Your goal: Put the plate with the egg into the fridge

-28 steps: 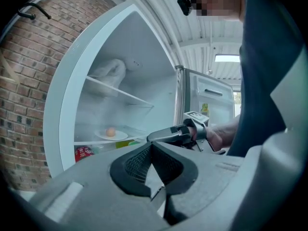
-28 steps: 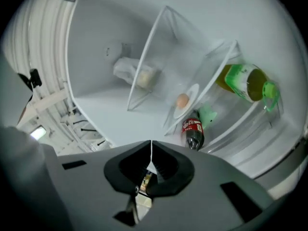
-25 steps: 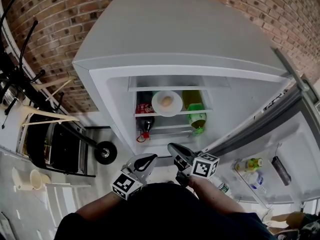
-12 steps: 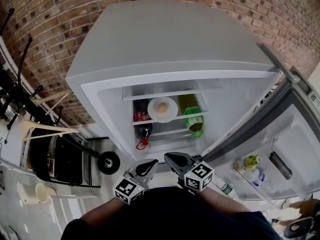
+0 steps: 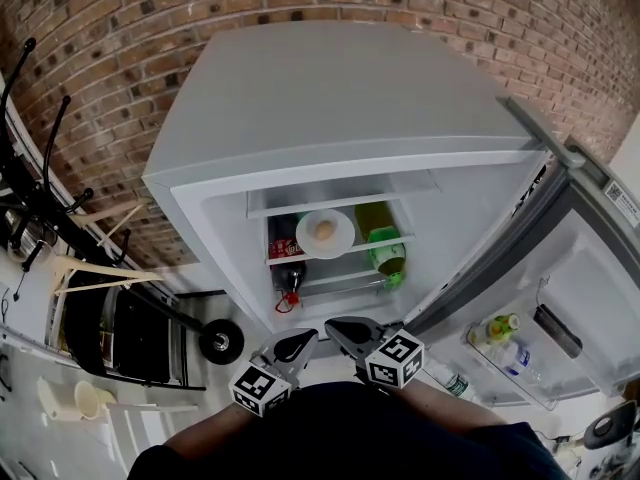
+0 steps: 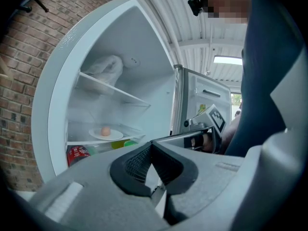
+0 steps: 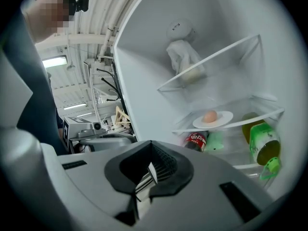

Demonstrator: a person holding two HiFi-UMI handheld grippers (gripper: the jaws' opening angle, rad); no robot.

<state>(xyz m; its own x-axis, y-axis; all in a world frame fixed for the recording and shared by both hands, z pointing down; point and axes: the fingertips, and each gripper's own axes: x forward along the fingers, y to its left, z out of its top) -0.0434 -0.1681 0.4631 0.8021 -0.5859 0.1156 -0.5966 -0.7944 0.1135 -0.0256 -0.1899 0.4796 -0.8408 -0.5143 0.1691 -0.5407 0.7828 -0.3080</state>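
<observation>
The white plate (image 5: 325,234) with the brown egg (image 5: 324,229) rests on the middle glass shelf inside the open fridge (image 5: 210,228). Both grippers are held low in front of the fridge, near my body and well away from the plate. My left gripper (image 5: 302,339) is shut and holds nothing; my right gripper (image 5: 337,325) is beside it, also shut and empty. In the left gripper view the plate (image 6: 106,134) and egg (image 6: 105,131) sit beyond the closed left gripper (image 6: 151,150). From the right gripper (image 7: 150,170), the plate (image 7: 213,120) and egg (image 7: 210,116) show on the same shelf.
A red-labelled cola bottle (image 5: 289,269) and a green bottle (image 5: 388,254) lie under and beside the plate. A white bag (image 7: 185,57) sits on the upper shelf. The open door (image 5: 560,298) at right holds bottles (image 5: 505,330). A brick wall and a wooden rack (image 5: 95,266) stand at left.
Both grippers have drawn slightly closer together and nearer my body, still shut. The head view has shifted a little. The plate with the egg stays on the shelf.
</observation>
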